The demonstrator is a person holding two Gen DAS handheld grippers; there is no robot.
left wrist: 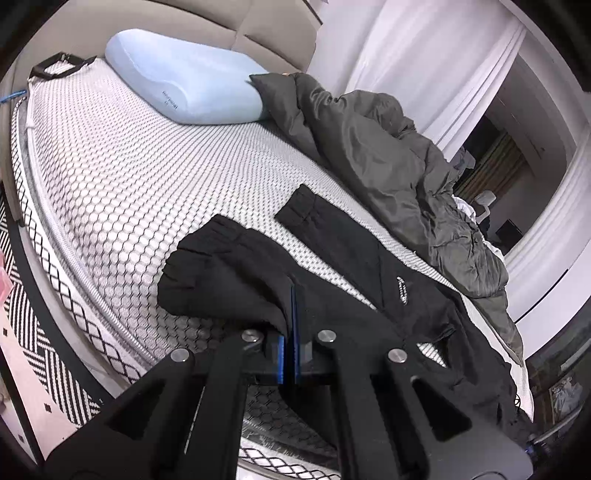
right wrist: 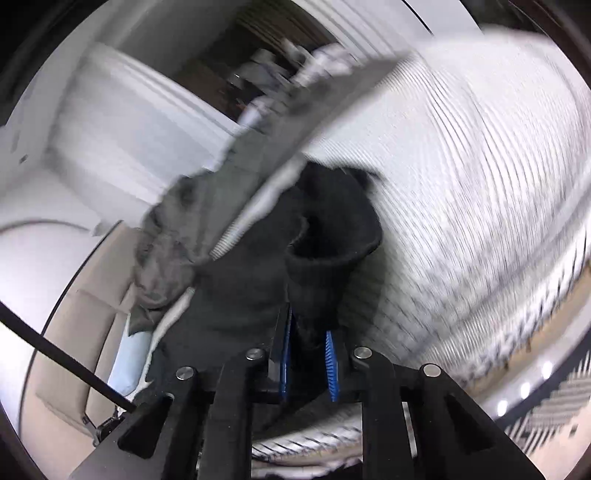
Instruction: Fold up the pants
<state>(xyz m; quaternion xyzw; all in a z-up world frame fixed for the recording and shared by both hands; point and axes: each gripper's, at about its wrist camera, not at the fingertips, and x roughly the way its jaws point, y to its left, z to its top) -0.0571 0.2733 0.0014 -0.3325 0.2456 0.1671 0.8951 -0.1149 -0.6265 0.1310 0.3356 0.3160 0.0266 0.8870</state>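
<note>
Lying across the bed just ahead of the left gripper (left wrist: 291,314), the black pants (left wrist: 332,273) spread over the honeycomb-patterned mattress (left wrist: 122,177), one leg reaching forward and to the right, its cuffed end flat on the cover. The left gripper's blue-padded jaws are pressed together on a raised fold of the pants, with cloth draping off to the left of the fingers. Beyond the pants, ahead and to the right, a rumpled dark grey duvet (left wrist: 388,158) crowds that side of the bed and touches the far leg's edge. A pale blue pillow (left wrist: 184,85) sits well ahead on the left, against the padded headboard (left wrist: 240,22). Bare mattress stretches ahead and left of the gripper, up to the bed's curved edge, where a black-and-white patterned rug (left wrist: 33,332) lies below.

The right wrist view is heavily blurred. The right gripper (right wrist: 308,354) has its blue pads a narrow way apart, with a bunch of the black pants (right wrist: 325,236) held between them. The grey duvet (right wrist: 173,221) lies ahead to the left, open mattress (right wrist: 480,166) to the right.
</note>
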